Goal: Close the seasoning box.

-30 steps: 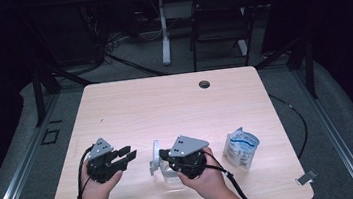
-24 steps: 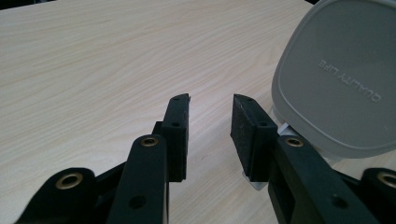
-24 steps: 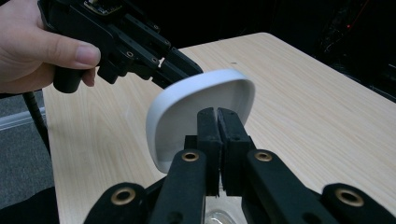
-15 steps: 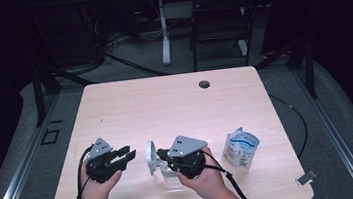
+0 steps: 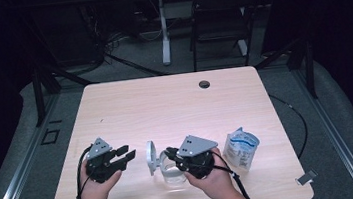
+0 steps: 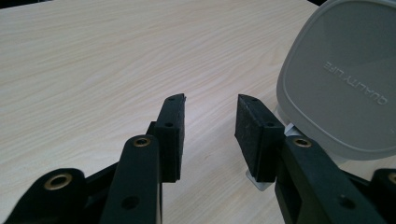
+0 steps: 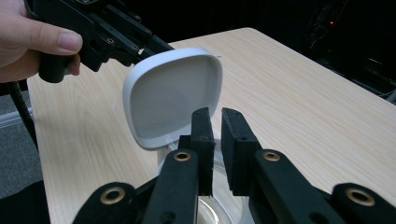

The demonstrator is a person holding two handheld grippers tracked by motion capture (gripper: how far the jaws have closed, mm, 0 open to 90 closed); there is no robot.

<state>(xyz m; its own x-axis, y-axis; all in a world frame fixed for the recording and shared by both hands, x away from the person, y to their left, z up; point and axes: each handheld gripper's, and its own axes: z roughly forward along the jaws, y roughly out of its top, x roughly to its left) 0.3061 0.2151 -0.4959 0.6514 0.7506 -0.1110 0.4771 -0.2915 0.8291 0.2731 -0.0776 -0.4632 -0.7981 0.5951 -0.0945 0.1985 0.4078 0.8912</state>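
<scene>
Black tools (image 5: 120,155), brass-ringed screw holes.

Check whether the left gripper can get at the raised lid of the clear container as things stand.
Probably yes: the left gripper is open, the lid stands upright just beside its jaws, and only bare table lies between.

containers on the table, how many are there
2. A clear container with its grey lid flipped up stands near the front edge, at the right gripper. A white tub with a blue label sits to its right. None seem hidden.
</scene>
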